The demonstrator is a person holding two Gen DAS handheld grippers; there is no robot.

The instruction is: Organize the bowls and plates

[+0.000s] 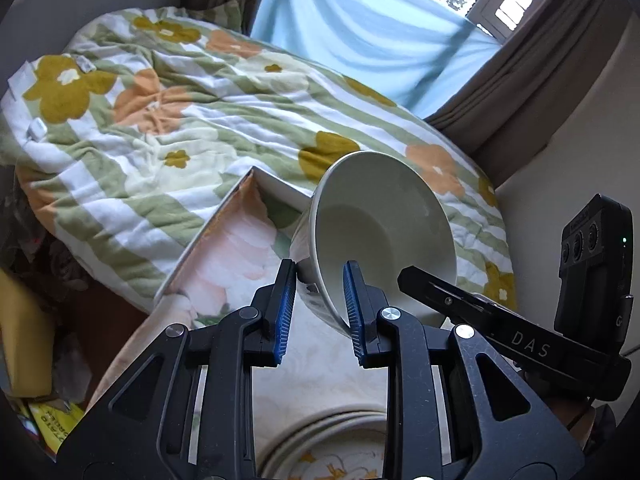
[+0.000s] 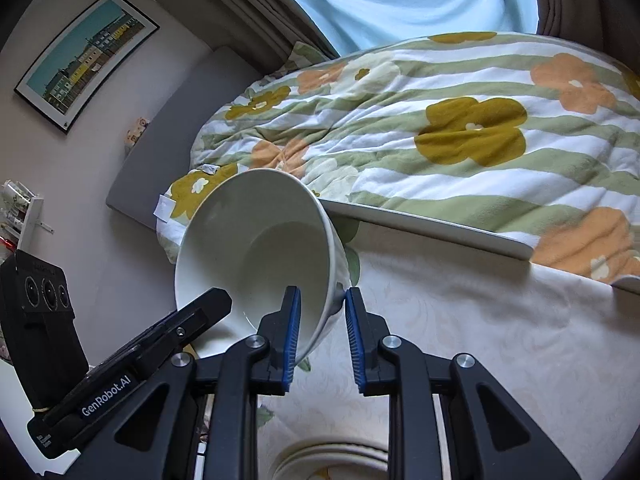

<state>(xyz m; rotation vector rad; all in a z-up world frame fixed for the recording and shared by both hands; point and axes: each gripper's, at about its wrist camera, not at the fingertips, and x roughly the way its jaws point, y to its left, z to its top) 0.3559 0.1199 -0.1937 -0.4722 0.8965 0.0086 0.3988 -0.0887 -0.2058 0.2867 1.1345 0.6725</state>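
A white bowl (image 1: 384, 216) hangs tilted above the table, its opening turned toward both cameras. My left gripper (image 1: 320, 304) is shut on the bowl's rim wall, one blue pad outside and one inside. My right gripper (image 2: 322, 328) is shut on the opposite side of the same bowl (image 2: 256, 240), its wall also between the pads. Each view shows the other gripper's black fingers (image 1: 432, 288) (image 2: 200, 312) reaching to the bowl. A stack of cream plates (image 1: 320, 440) with a floral print lies on the table below, also seen in the right wrist view (image 2: 320, 460).
The table (image 2: 480, 340) wears a cream patterned cloth, and its white far edge (image 2: 440, 228) meets a bed with a flowered striped quilt (image 1: 180, 120). Behind the bed hang a blue curtain (image 1: 360, 20) and brown drapes. At left stands a wall with a framed picture (image 2: 84, 60).
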